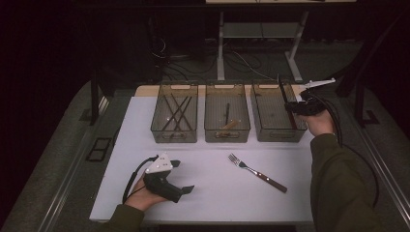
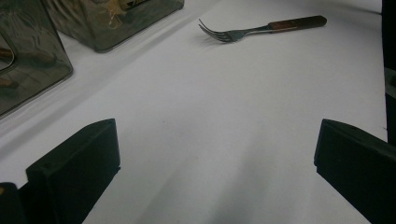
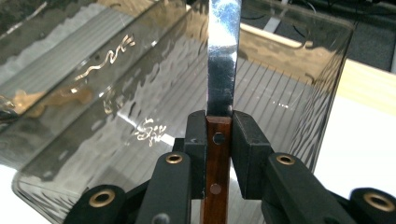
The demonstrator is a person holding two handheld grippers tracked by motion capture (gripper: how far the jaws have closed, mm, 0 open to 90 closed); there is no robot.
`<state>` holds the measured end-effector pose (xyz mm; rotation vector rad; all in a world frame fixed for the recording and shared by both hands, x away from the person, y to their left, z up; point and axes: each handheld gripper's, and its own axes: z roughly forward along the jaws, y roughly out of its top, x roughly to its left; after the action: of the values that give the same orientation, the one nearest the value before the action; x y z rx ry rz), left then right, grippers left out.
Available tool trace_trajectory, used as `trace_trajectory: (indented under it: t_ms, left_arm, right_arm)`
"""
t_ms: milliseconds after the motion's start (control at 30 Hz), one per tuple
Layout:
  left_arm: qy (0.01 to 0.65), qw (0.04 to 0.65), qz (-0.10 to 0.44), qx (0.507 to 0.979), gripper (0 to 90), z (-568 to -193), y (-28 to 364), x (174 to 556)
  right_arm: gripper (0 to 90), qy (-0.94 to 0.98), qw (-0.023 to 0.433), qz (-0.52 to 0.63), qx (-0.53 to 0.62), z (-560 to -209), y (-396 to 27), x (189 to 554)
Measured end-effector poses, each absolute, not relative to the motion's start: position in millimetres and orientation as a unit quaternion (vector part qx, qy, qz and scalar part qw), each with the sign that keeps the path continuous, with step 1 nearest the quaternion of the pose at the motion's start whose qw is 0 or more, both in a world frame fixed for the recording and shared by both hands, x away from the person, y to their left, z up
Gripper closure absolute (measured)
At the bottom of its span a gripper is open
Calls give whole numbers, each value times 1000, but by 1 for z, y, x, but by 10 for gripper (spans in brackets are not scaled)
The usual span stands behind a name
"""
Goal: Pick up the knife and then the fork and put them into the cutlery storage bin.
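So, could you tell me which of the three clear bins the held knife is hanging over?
The right-hand bin, at the end of the row: the right gripper holds the knife above it, and no cutlery shows inside it, unlike the other two.

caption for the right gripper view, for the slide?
Right gripper clamps a wooden-handled knife by its handle, blade pointing up, above the smoky clear bin.

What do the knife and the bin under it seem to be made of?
Knife: the blade looks like polished steel, mirror-bright with reflections; the handle looks like dark varnished wood, reddish-brown with two metal rivets. It is clamped in the right gripper. Bin: probably smoke-tinted clear plastic, since the ribbed floor shows through its glossy walls; glass cannot be excluded.
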<state>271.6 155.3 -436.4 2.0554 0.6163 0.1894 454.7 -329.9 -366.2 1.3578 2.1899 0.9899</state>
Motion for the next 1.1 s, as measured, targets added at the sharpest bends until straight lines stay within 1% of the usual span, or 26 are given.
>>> trace_trajectory:
  t_ms: [400,533,567,633,667,900,1000,1100]
  left_arm:
    - [250,473,76,841,0,-437,155,272]
    - [250,473,76,841,0,-437,155,272]
    - [250,474,76,841,0,-437,155,272]
    - [249,473,76,842,0,-437,155,271]
    - [250,474,75,841,0,-436,155,271]
    - [250,475,75,841,0,-436,155,271]
    - [254,477,75,838,0,-437,154,271]
    - [254,476,75,839,0,-437,154,271]
  right_arm:
    - [767,796,166,306,495,-392,-336,454]
    - [759,800,167,300,492,-396,-335,455]
    - [748,800,169,296,495,-395,-334,455]
    - [640,799,165,301,493,-394,-334,455]
    - [611,797,169,303,494,-393,-333,455]
    - [470,782,161,353,489,-378,-334,444]
    - [433,776,158,376,482,-370,-331,433]
    - [426,777,147,398,465,-363,-328,420]
